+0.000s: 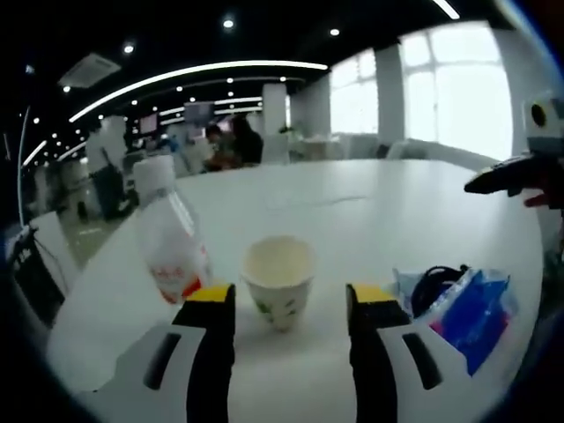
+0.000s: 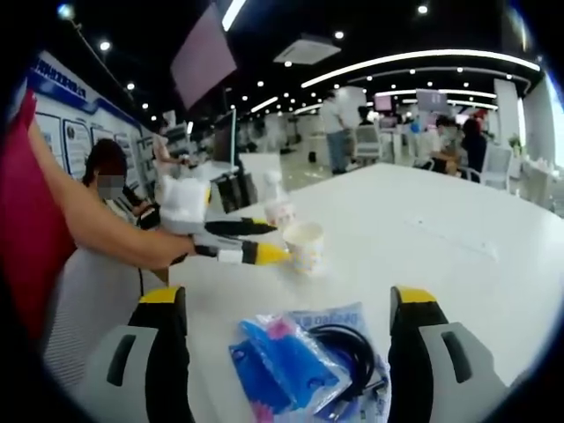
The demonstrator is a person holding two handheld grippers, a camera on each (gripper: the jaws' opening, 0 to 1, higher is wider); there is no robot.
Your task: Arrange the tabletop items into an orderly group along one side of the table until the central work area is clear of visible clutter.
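Two tongs work over one white counter (image 1: pixel 414 211). In the left gripper view, the left tongs (image 1: pixel 288 304) stand wide open, jaws on either side of a paper cup (image 1: pixel 279 280); whether they touch it cannot be told. The cup stands upright near the counter's edge. A plastic bottle (image 1: pixel 169 236) with a white cap stands just beside the cup, on its left in this view. A clear bag (image 1: pixel 465 307) holding blue packets and a black cable lies on the counter to the right of the cup, apart from it.

In the right gripper view, the right tongs (image 2: pixel 291 308) stand wide open and grip nothing; the bag (image 2: pixel 304 361) lies between the jaws. Beyond it, the left tongs (image 2: pixel 269 241) reach in from the left, yellow tips at the cup (image 2: pixel 304 247), with the bottle (image 2: pixel 278 204) behind.
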